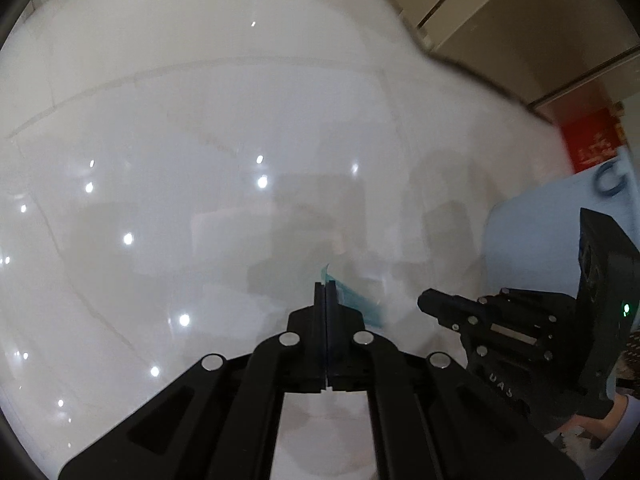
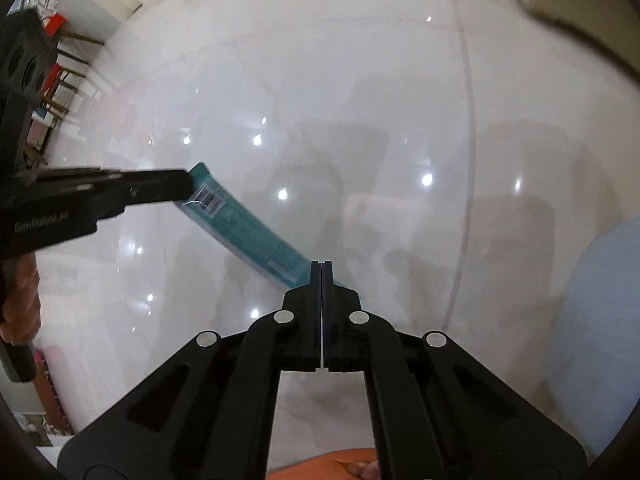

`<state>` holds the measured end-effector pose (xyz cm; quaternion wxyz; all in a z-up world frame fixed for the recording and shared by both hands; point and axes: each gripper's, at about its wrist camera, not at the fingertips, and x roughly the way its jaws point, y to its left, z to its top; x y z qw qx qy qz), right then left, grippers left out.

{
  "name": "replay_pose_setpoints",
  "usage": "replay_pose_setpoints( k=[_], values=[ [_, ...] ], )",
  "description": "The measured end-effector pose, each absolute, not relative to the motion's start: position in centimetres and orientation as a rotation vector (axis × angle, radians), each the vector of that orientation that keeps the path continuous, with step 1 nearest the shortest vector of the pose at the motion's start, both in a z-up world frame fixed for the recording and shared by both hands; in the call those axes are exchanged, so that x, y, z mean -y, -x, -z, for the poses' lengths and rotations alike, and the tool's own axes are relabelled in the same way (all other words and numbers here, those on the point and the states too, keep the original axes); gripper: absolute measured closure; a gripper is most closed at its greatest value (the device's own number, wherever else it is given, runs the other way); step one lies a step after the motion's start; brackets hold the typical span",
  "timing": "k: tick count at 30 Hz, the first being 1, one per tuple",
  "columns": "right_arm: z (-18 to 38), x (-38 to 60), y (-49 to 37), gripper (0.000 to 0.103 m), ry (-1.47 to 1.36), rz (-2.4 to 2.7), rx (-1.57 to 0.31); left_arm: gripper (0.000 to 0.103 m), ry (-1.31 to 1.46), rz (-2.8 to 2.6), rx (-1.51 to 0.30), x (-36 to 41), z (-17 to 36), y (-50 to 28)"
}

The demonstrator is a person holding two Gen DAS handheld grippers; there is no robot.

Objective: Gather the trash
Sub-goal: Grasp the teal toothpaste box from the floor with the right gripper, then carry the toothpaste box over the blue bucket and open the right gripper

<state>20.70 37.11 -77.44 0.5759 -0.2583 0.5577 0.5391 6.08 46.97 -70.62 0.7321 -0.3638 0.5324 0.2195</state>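
A teal wrapper (image 2: 244, 228) with a barcode is stretched in the air above the white glossy floor. My left gripper (image 1: 325, 286) is shut on one end of it; a teal strip (image 1: 356, 302) shows just right of its tips. In the right wrist view the left gripper (image 2: 182, 184) comes in from the left, clamped on the barcode end. My right gripper (image 2: 321, 264) is shut on the other end. It also shows in the left wrist view (image 1: 424, 304), at the lower right, tips together.
White tiled floor (image 1: 200, 160) fills both views. A pale blue bin or bag (image 1: 532, 232) stands at the right, also in the right wrist view (image 2: 600, 320). Wooden cabinets (image 1: 500, 20) at the back right. Chairs and tables (image 2: 60, 80) at the far left.
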Motion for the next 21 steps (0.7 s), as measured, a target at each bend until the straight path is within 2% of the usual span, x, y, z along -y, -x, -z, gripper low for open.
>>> replay_pose_setpoints(
  k=[4, 5, 6, 7, 8, 11, 16, 17, 18, 19, 21],
  values=[
    [75.3, -35.3, -21.9, 0.101, 0.577, -1.250, -1.355, 0.103, 0.779, -0.480, -1.106, -47.8, 66.5, -6.9],
    [75.1, -35.4, -22.1, 0.090, 0.555, -1.257, -1.369, 0.103, 0.775, -0.475, -1.092, -48.0, 65.5, -6.9],
    [75.8, -35.1, -21.0, 0.072, 0.526, -1.264, -1.381, 0.103, 0.763, -0.473, -1.079, -48.1, 64.3, -7.1],
    [74.9, -35.3, -22.1, 0.026, 0.500, -1.267, -1.378, 0.103, 0.756, -0.473, -1.071, -48.2, 63.5, -7.4],
    [74.0, -35.7, -22.1, 0.021, 0.452, -1.270, -1.334, 0.103, 0.753, -0.470, -1.060, -48.3, 62.6, -7.6],
    [72.8, -35.7, -21.7, 0.021, 0.397, -1.278, -1.226, 0.103, 0.745, -0.470, -1.040, -48.5, 60.9, -8.1],
    [72.8, -36.5, -20.4, 0.023, 0.503, -1.212, -1.085, 0.103, 0.723, -0.451, -1.033, -48.4, 59.2, -9.4],
    [72.8, -36.5, -20.6, 0.033, 0.495, -1.210, -1.068, 0.103, 0.717, -0.446, -1.039, -48.2, 59.1, -9.6],
    [72.5, -36.5, -20.8, 0.054, 0.468, -1.221, -1.071, 0.103, 0.707, -0.449, -1.047, -48.2, 58.9, -9.7],
    [72.2, -36.4, -21.0, 0.055, 0.453, -1.238, -1.090, 0.103, 0.703, -0.448, -1.043, -48.2, 58.5, -9.8],
    [71.6, -36.3, -20.7, 0.069, 0.484, -1.270, -1.070, 0.103, 0.721, -0.432, -1.022, -48.2, 57.6, -10.0]
  ],
)
